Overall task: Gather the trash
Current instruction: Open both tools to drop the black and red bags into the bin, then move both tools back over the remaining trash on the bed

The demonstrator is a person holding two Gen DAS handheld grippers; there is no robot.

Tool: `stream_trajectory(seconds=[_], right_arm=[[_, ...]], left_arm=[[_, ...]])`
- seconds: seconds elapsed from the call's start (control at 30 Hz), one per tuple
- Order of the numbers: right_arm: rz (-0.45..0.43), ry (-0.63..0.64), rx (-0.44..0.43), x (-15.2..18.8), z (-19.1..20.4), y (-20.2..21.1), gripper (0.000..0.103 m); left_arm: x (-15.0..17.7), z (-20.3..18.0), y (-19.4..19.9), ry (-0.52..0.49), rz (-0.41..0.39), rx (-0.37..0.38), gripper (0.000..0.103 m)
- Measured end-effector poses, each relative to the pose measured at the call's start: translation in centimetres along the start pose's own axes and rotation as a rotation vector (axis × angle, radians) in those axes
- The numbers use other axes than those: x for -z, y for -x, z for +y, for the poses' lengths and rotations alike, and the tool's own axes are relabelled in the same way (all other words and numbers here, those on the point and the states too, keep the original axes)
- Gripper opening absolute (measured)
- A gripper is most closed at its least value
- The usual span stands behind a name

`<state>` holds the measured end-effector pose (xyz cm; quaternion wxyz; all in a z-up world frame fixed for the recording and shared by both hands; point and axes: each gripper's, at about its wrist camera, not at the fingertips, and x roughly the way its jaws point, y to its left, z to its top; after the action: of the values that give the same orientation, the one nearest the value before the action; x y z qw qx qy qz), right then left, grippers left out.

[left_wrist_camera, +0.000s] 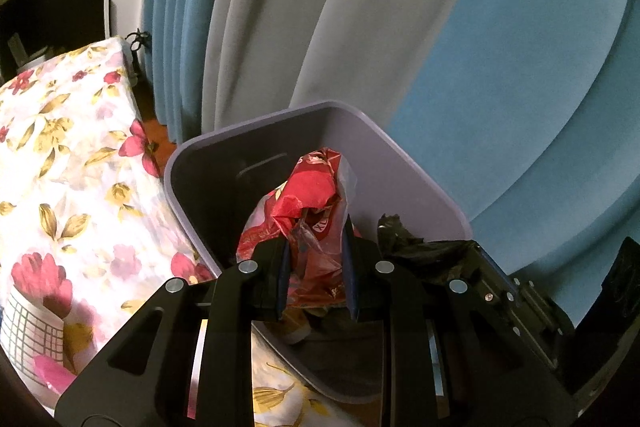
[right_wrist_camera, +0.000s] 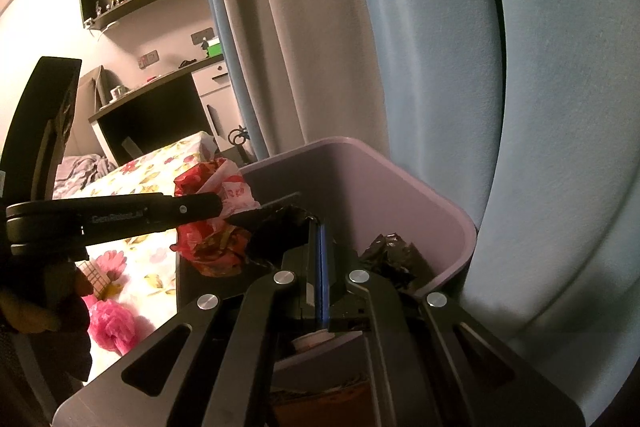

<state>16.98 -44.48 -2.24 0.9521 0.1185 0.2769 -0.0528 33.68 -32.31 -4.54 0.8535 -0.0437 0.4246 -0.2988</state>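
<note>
Your left gripper clamps the wrapper over the bin, right gripper pinches the black bag; release off-centre and it snags the rim.

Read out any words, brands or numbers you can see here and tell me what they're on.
"GenRobot.AI": embossed on the left gripper arm, right wrist view.
White lettering on the red wrapper that it grips: crumpled, only fragments, unreadable.
Nothing readable on the purple bin or the black plastic.
</note>
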Motion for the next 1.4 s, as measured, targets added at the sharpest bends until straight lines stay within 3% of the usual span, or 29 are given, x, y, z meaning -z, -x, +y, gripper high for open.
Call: stream_trajectory(seconds=[0.27, 0.37, 0.43, 0.5, 0.6, 0.73, 1.1, 1.4], right_arm=[[0.005, -0.008, -0.001, 0.1, -0.1, 0.2, 0.002], [0.007, -0.009, -0.002, 0.1, -0.1, 0.1, 0.006], [0.004, -0.010, 0.001, 0.2, -0.1, 0.2, 0.036], [-0.010, -0.019, 0.006, 0.3, -0.2, 0.5, 0.053], [-0.027, -0.038, 0.027, 0.3, -0.4, 1.1, 0.071], [-0.037, -0.065, 0.059, 0.5, -0.8, 1.9, 0.087], [-0.070, -0.061, 0.096, 1.3, 0.3, 5.2, 0.090], [-0.118, 0.001, 0.068, 3.0, 5.3, 8.6, 0.093]], left_arm=[[-0.1, 0.4, -0.1, 0.024, 0.008, 0.006, 0.022], [-0.1, 0.3, 0.0, 0.024, 0.008, 0.004, 0.029], [0.0, 0.2, 0.4, 0.022, -0.005, -0.018, 0.059], [0.2, 0.3, 1.1, 0.037, -0.035, -0.044, 0.075], [0.3, 0.4, 2.5, 0.051, -0.071, -0.075, 0.087], [0.9, 0.7, 4.9, 0.071, -0.121, -0.115, 0.093], [5.3, 1.6, 12.4, 0.052, -0.229, -0.228, 0.094], [9.7, 4.4, 19.0, 0.073, -0.292, -0.324, 0.096]])
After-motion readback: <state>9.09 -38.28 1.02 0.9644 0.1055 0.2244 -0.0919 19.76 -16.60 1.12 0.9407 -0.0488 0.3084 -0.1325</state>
